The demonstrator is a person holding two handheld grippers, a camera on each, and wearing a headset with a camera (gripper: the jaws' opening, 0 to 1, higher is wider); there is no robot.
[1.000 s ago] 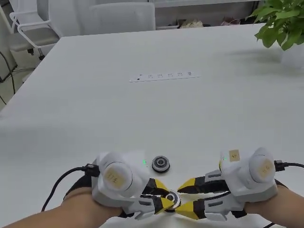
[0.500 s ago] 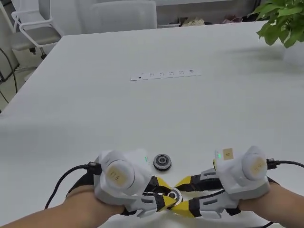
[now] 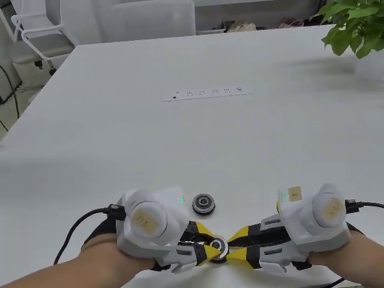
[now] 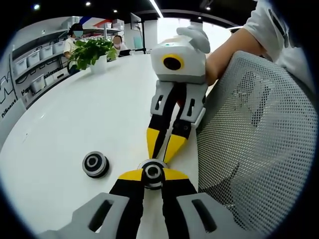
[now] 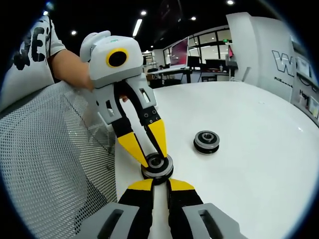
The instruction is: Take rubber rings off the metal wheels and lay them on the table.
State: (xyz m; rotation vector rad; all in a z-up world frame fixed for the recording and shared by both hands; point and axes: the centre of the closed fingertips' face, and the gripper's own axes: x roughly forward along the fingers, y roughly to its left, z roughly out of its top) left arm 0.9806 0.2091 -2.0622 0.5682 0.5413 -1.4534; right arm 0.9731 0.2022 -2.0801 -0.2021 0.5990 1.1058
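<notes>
A small metal wheel with a black rubber ring (image 3: 217, 247) hangs just above the table's near edge, between both grippers. My left gripper (image 3: 207, 252) is shut on this wheel (image 4: 152, 173), one yellow tip on each side. My right gripper (image 3: 230, 252) faces it from the other side, jaws drawn together, pinching the ring at the wheel's rim (image 5: 157, 166). A second wheel (image 3: 203, 204), still wearing its black ring, lies flat on the white table (image 3: 180, 144) a little beyond the grippers; it is also in the left gripper view (image 4: 94, 164) and the right gripper view (image 5: 206, 141).
A white power strip (image 3: 207, 94) lies mid-table. A green plant (image 3: 354, 27) stands at the far right corner, and white chairs (image 3: 156, 21) at the far side. A mesh chair back (image 4: 259, 139) is close behind the grippers at the near edge.
My right gripper's jaws, spread apart a second ago, have drawn together at the rim of the held wheel. The left gripper keeps its hold; the second wheel has not moved.
</notes>
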